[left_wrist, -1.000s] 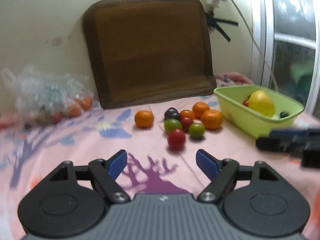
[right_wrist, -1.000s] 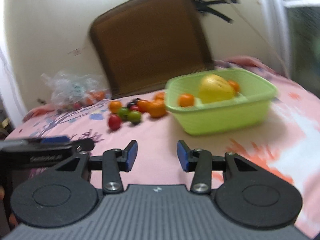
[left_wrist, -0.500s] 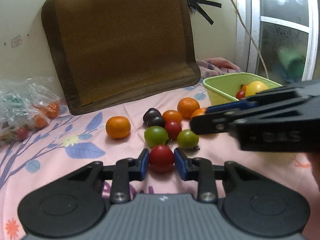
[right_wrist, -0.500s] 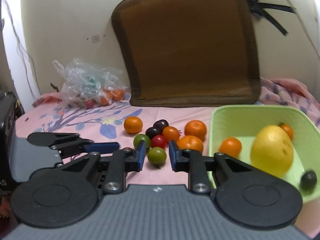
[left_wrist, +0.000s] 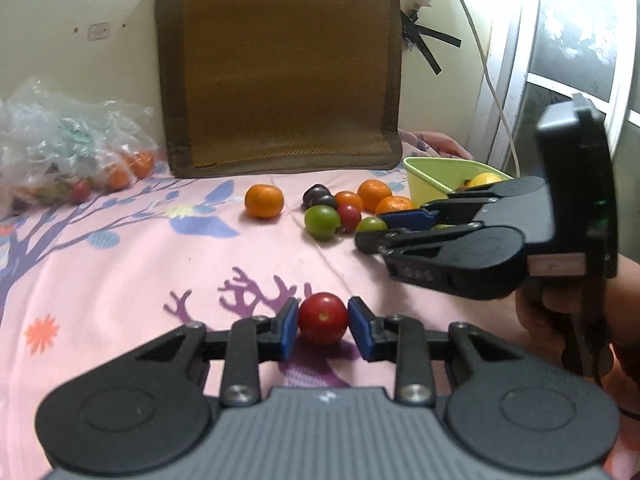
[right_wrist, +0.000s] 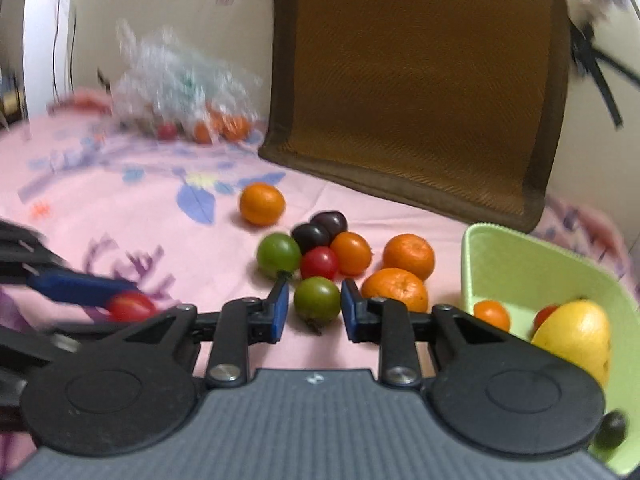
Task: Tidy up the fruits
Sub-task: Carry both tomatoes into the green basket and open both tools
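My left gripper is shut on a red tomato and holds it just above the pink sheet, pulled back from the fruit pile. My right gripper has its blue pads on both sides of a green tomato lying on the sheet, and small gaps show at the pads. The pile holds another green tomato, a red one, dark plums and several oranges. The green basket at the right holds a yellow fruit, small oranges and a dark plum. The right gripper also shows in the left wrist view.
A brown woven mat leans on the wall behind the pile. A clear plastic bag with more fruit lies at the back left. One lone orange sits left of the pile. A power cord hangs at the right wall.
My left gripper has pulled back from the pile with the red tomato in it. My right gripper has moved forward and down so that the green tomato sits between its pads.
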`<state>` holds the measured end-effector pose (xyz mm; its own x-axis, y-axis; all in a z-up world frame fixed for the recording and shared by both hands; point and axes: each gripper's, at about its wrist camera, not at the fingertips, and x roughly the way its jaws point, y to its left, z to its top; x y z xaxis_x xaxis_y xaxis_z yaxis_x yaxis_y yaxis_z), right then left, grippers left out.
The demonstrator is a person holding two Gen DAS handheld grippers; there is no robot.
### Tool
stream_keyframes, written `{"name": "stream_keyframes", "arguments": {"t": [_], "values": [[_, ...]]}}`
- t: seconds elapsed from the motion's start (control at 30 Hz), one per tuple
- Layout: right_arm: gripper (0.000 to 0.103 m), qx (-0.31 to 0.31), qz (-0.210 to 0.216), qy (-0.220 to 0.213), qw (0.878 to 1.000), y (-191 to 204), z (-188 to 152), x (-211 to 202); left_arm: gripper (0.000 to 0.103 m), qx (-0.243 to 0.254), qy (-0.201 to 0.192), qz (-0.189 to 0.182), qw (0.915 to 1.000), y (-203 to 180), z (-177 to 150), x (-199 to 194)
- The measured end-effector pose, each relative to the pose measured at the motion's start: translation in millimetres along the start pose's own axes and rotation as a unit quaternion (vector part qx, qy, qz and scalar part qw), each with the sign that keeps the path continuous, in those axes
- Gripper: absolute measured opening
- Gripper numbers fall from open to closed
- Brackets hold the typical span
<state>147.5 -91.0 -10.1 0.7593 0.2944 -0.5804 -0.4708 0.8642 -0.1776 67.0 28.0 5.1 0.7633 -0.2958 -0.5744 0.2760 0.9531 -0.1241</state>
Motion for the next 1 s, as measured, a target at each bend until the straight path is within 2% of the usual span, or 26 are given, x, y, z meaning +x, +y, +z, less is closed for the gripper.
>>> {"name": "stream_keyframes", "arguments": {"t": [0.07,0.13,0.23,0.33,0.47,0.53,0.63,0.87,1.0], "values": [[0.027,-0.001,-0.004,-0.004,1.000,-1,-3,-5,0.028,-0.007,-0.002,-0.007,1.0000,-1,3,-4],[0.027,0.029,0.015,-0.020,0.999,-5,-7,-20,0.028,-0.015,-0.013,-0.023,0.9995,-5,12,-8],[0.027,0.064,0.019,-0.081,0.994,-9,-16,-62,0.028,-0.007,-0.036,-0.056,0.9977,-24,31,-7],[0.027,0.100,-0.036,-0.133,0.985,-25,-33,-105,0.028,0.024,-0.053,-0.094,0.9939,-59,51,9],[0.028,0.147,-0.106,-0.142,0.973,-62,-57,-132,0.028,0.055,-0.041,-0.116,0.9908,-103,69,48],[0.028,0.164,-0.126,-0.136,0.969,-82,-66,-136,0.028,0.062,-0.031,-0.112,0.9912,-118,73,66],[0.029,0.181,-0.132,-0.130,0.966,-100,-75,-135,0.029,0.066,-0.017,-0.099,0.9927,-129,74,84],[0.032,0.191,-0.120,-0.133,0.965,-111,-85,-123,0.036,0.093,-0.013,-0.075,0.9927,-142,67,86],[0.032,0.204,-0.122,-0.140,0.961,-109,-92,-126,0.043,0.081,-0.024,-0.081,0.9931,-138,67,72]]}}
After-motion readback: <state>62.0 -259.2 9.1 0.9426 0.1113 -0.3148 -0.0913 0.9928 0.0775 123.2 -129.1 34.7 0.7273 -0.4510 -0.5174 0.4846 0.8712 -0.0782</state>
